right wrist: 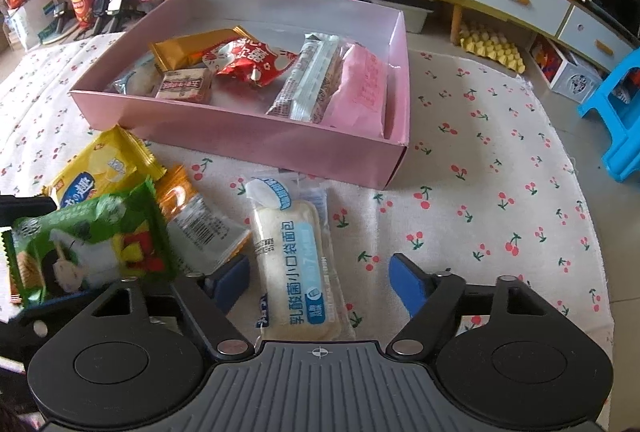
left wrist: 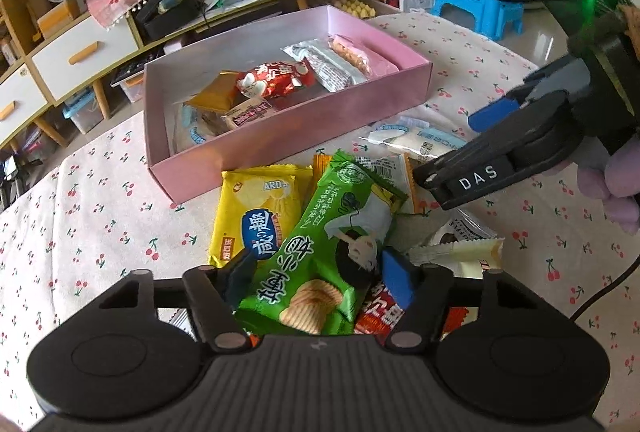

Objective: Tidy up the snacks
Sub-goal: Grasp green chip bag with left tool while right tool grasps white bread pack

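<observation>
Right now your cherry-print tablecloth (right wrist: 480, 159) is carrying the pink box (right wrist: 256, 147), which is already holding several snacks: a pink packet (right wrist: 360, 91), a red pouch (right wrist: 244, 61) and a gold wrapper (right wrist: 188, 51). Just in front of the box, loose snacks are lying in a heap. Your left gripper (left wrist: 316, 280) is pinching the green chip bag (left wrist: 320, 252) between its blue pads, beside the yellow cracker packet (left wrist: 256, 211). Your right gripper (right wrist: 316, 280) is straddling the white bread packet (right wrist: 296, 256) with fingers spread, pads not touching it.
</observation>
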`<state>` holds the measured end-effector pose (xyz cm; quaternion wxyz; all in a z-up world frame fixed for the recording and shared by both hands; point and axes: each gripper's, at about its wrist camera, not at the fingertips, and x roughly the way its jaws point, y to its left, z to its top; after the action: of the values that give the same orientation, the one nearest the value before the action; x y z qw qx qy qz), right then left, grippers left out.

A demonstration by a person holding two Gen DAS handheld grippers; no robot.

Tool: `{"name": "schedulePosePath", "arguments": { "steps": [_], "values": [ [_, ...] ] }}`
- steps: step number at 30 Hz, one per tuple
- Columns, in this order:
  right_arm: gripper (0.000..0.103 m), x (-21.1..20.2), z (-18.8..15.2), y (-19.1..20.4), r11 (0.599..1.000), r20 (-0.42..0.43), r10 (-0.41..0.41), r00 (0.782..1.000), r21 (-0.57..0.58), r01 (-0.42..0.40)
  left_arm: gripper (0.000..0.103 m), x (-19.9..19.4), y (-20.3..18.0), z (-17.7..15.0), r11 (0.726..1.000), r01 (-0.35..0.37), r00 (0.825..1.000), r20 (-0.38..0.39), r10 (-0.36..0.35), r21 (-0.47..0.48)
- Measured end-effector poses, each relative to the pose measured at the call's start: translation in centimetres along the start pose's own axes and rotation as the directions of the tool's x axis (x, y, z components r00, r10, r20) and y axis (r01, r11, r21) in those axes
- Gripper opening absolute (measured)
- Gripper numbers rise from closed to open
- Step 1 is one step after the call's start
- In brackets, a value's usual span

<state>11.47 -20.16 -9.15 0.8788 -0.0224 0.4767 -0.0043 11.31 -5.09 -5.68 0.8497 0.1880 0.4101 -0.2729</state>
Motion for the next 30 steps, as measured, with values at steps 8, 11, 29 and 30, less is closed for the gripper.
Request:
{"name": "schedulePosePath", "arguments": {
  "steps": [8, 11, 29, 30],
  "values": [
    [0.039, -0.5, -0.1, -0.2, 0.999, -0.011, 0.048, 0.999, 0.002, -0.048, 0.052, -0.5, 0.5, -0.1, 0.999, 0.002, 1.000, 0.001, -0.002, -0.042],
    [0.035, -0.8, -0.3, 0.0, 0.999, -0.013, 0.046, 0.999, -0.017, -0.046, 0.049, -0.7, 0.6, -0.1, 0.998, 0.001, 1.000, 0.001, -0.001, -0.067],
    [0.033, -4.2, -2.4, -1.4, 0.998, -0.051, 0.053, 0.997, -0.025, -0.054, 0.043, -3.2, 1.2, -0.5, 0.982, 0.025, 0.999, 0.032, -0.019, -0.185],
    [0.033, -4.4, -2.5, -1.5, 0.998, -0.049, 0.056, 0.997, -0.019, -0.057, 0.043, -3.4, 1.2, -0.5, 0.981, 0.027, 0.999, 0.039, -0.020, -0.194]
  ]
}}
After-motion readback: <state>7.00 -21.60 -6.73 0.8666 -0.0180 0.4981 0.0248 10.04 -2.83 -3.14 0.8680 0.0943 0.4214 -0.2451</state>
